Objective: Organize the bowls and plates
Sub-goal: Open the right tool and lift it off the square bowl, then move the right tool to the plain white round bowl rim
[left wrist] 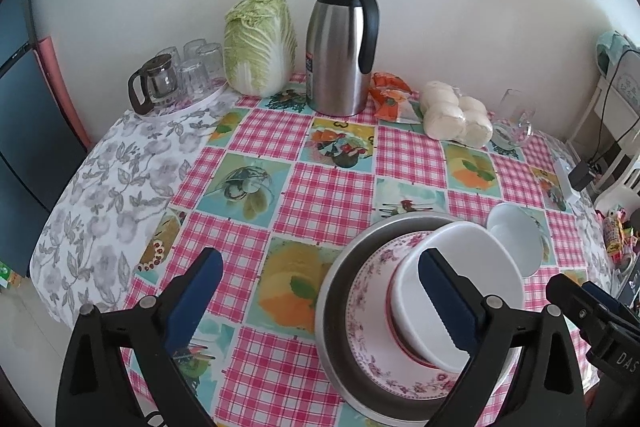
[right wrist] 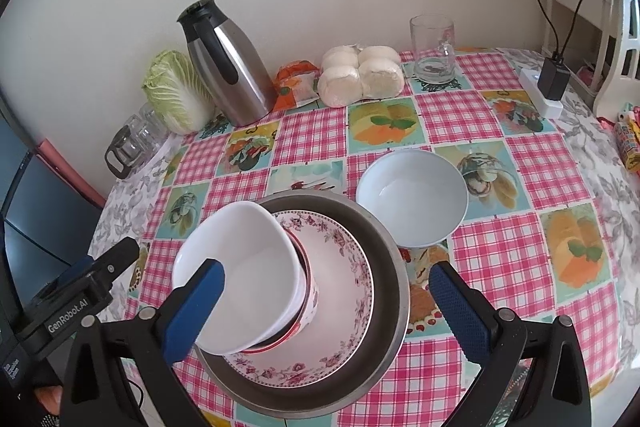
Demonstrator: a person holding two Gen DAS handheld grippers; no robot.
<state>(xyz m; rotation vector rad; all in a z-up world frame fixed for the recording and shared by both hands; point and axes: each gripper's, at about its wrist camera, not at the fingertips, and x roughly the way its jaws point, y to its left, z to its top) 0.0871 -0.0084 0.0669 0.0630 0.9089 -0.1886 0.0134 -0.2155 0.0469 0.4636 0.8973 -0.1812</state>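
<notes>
A stack stands at the near side of the checked tablecloth. Its base is a metal pan [left wrist: 334,291] [right wrist: 386,247] with a floral plate [left wrist: 366,311] [right wrist: 344,267] in it. On the plate sits a red-rimmed bowl [right wrist: 309,301], and a white bowl [left wrist: 464,259] [right wrist: 248,255] rests tilted on that. A second white bowl [left wrist: 516,239] [right wrist: 412,195] stands alone just right of the pan. My left gripper [left wrist: 320,259] is open, its right finger in front of the tilted bowl. My right gripper [right wrist: 325,269] is open above the stack and grips nothing.
Along the back wall stand a steel thermos jug [left wrist: 340,47] [right wrist: 228,67], a cabbage [left wrist: 258,47], a tray of glasses with a glass teapot [left wrist: 154,83], bagged buns [right wrist: 360,75], an orange packet [right wrist: 294,83] and a glass mug [right wrist: 434,47]. A power strip [right wrist: 542,93] lies far right.
</notes>
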